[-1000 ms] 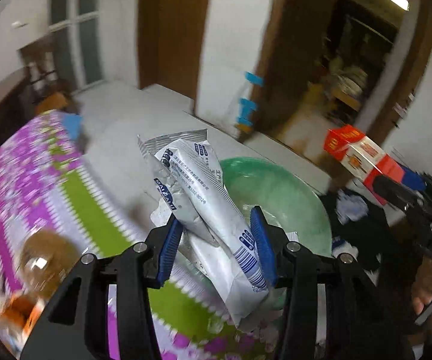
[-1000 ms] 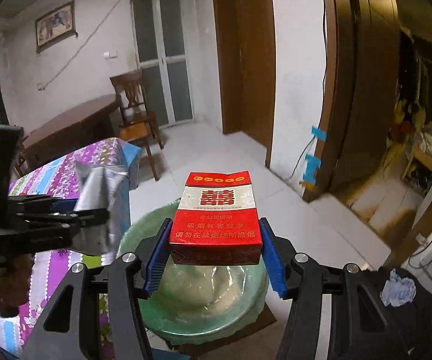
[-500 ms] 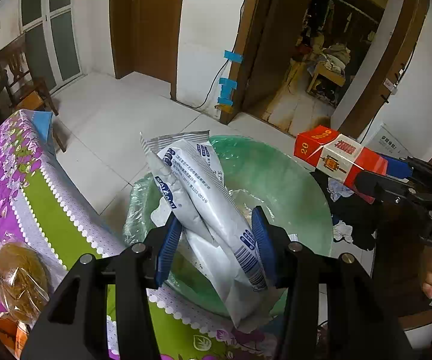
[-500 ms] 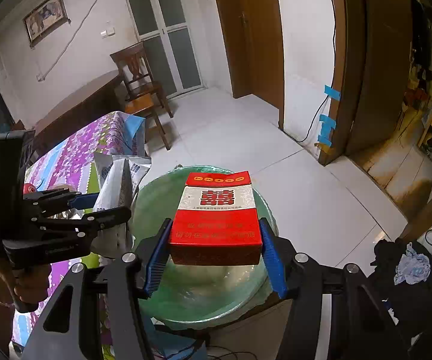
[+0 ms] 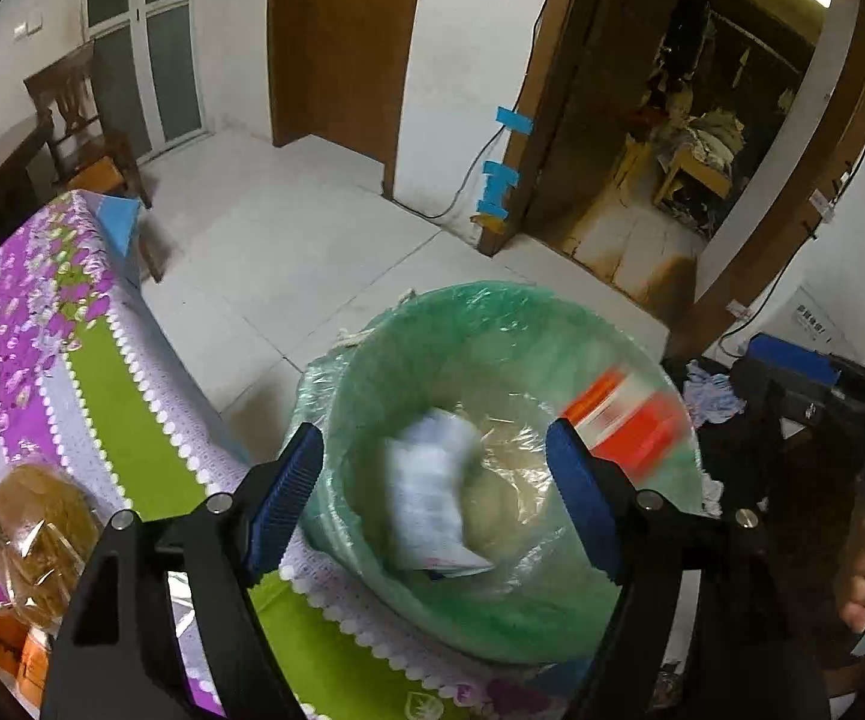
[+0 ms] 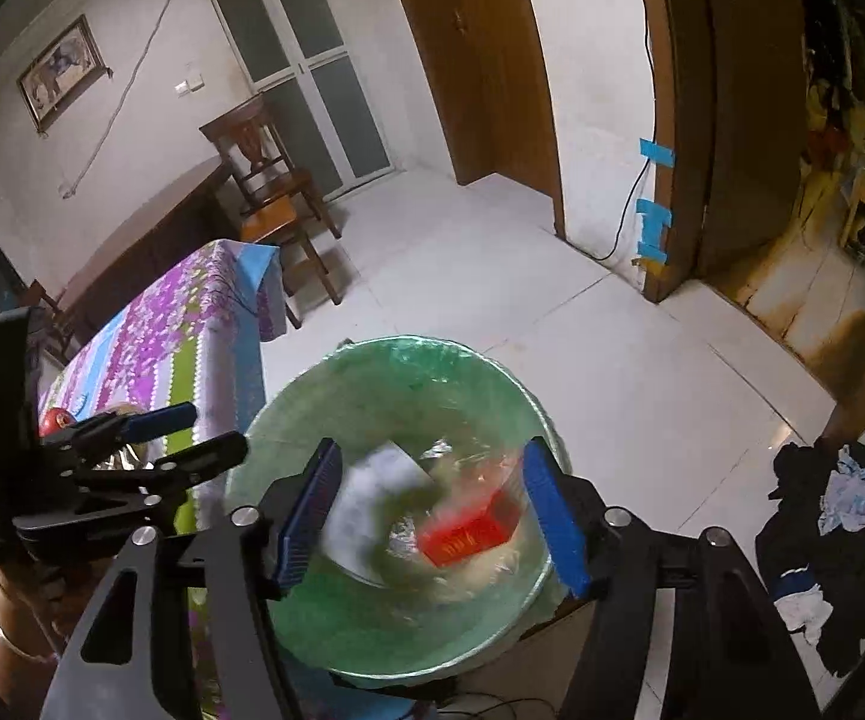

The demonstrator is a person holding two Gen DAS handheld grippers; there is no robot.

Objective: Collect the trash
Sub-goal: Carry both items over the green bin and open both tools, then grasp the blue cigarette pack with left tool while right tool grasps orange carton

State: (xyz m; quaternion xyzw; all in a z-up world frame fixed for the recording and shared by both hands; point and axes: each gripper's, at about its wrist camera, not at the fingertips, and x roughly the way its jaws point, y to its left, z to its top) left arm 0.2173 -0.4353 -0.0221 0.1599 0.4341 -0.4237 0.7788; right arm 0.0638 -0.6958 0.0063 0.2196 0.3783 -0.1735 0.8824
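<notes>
Both grippers' jaws have just been opening and stand spread with nothing between them: left gripper (image 5: 432, 498) and right gripper (image 6: 432, 516) at lower centre above the green bin (image 6: 288, 414), where a blurred white wrapper (image 5: 426, 504) and red box (image 6: 468, 531) lie inside.

- The left wrist camera is sitting just behind the left gripper (image 5: 432, 498) and is looking steeply down along its blue pads at the green-lined bin (image 5: 660, 600), close below at 6 o'clock.
- It is facing across the white tiled floor (image 5: 312, 252) toward the open doorway (image 5: 684, 138) at 1 o'clock, with the floral tablecloth (image 5: 42, 324) at 9 o'clock.
- The right wrist camera is riding behind the right gripper (image 6: 432, 516) and is looking down into the same bin from slightly farther right.
- Both views are sharing the bin, tablecloth, wooden chair (image 6: 264, 180) and blue tape (image 6: 651, 222).
- Each view is catching the other gripper at its edge.
</notes>
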